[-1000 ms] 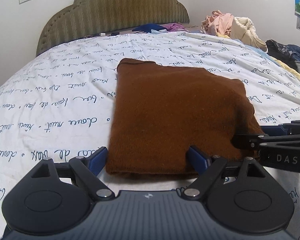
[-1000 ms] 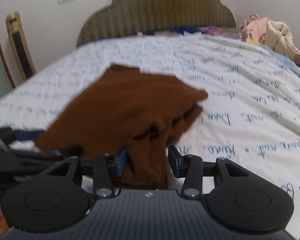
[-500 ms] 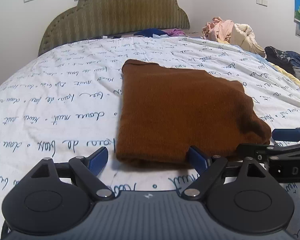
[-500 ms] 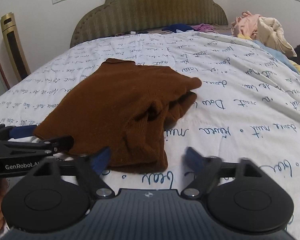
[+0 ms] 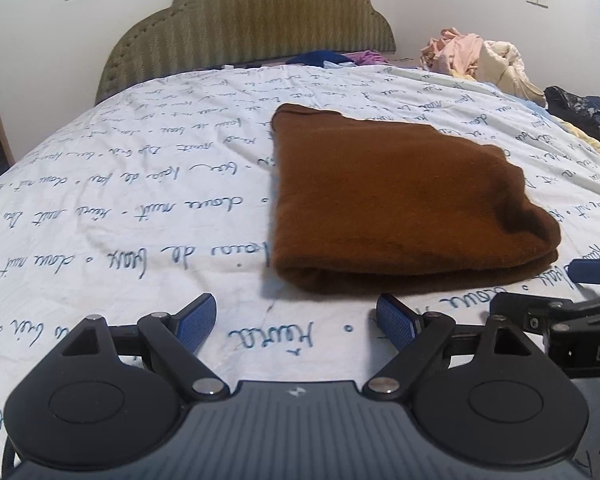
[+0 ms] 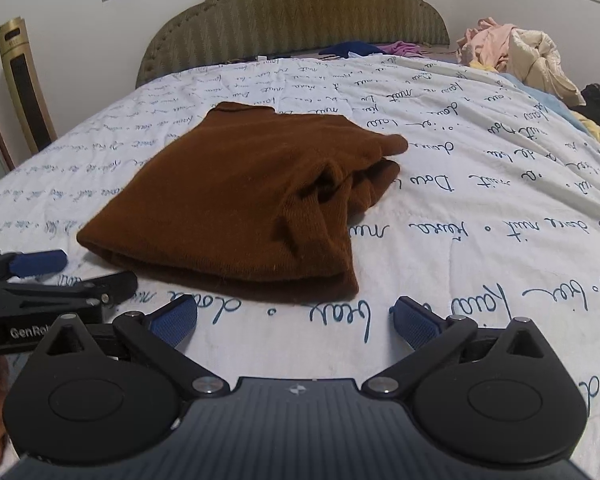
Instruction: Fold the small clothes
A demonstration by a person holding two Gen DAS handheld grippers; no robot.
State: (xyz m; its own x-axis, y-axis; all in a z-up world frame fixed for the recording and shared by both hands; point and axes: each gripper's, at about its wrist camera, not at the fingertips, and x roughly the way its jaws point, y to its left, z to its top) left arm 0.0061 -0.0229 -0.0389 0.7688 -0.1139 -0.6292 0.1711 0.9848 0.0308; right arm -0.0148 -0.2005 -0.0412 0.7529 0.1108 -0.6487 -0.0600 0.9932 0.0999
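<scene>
White script-printed bedding [image 5: 140, 200] covers the bed in the left wrist view; the folded brown sweater [image 5: 392, 200] lies just beyond the wide-open, empty left tongs [image 5: 296, 316]. Right wrist view: the right tongs [image 6: 296, 320] (equally spread, empty) sit just short of the sweater's near edge

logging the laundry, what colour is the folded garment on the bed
Plain rust brown, no pattern. The folded garment shows best in the left wrist view.

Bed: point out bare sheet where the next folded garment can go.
Free: the printed sheet left of the brown sweater, and between it and the headboard. Crowded: the clothes pile and dark garments along the right edge.
</scene>
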